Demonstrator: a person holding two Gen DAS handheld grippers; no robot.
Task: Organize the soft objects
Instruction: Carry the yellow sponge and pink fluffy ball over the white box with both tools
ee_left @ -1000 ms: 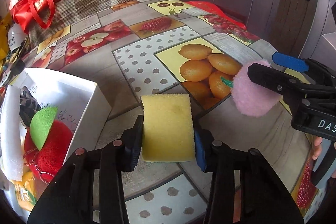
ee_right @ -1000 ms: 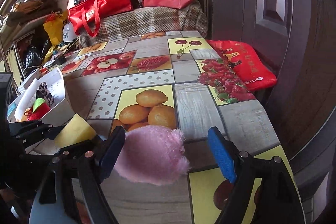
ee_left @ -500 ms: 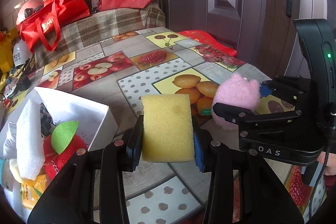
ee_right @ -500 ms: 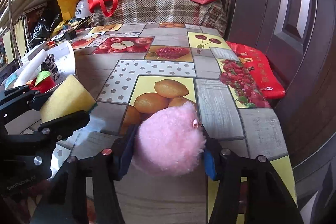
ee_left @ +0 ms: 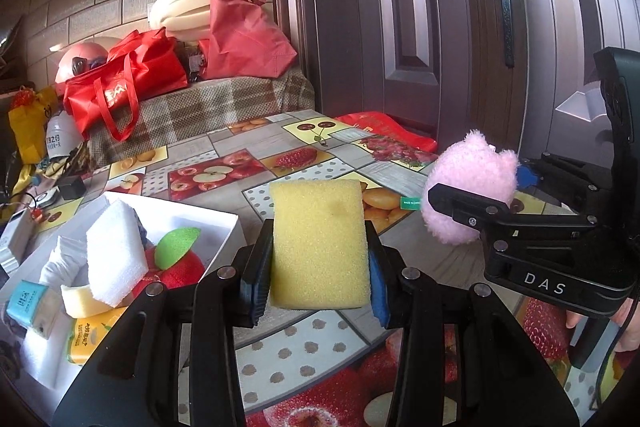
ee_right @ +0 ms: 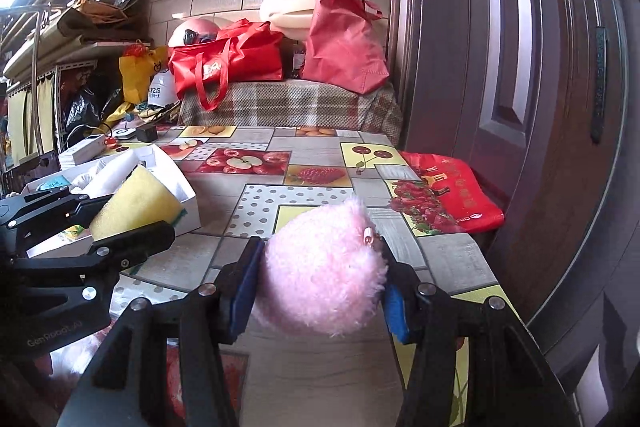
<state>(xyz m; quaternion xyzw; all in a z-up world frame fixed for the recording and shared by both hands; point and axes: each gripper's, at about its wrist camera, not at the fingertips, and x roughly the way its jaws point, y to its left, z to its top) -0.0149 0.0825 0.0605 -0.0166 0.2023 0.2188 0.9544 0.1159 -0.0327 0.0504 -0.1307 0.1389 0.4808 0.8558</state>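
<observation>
The yellow sponge (ee_left: 319, 243) sits upright between the pads of our left claw (ee_left: 318, 267), pinched on both sides and held off the table (ee_left: 304, 347), just right of the white box (ee_left: 224, 223). Our right claw (ee_right: 320, 291) has just been closing and now squeezes the pink plush ball (ee_right: 326, 267) between its blue pads, likewise lifted off the table; seen from the left wrist it hangs to the right of the sponge, near it but apart. Both claws point slightly downward, side by side. A fingertip of our right hand (ee_left: 626, 327) shows at the edge behind that claw. The white box, at the left of the sponge, holds a white foam block (ee_left: 114, 255), a red plush apple with a green leaf (ee_left: 176, 263) and small packets. The table wears a fruit-print cloth. Beyond the box, a plaid-covered bench (ee_right: 288, 103) carries red bags (ee_right: 224, 61) against a tiled wall, with a dark panelled door (ee_right: 500, 67) to the right.
</observation>
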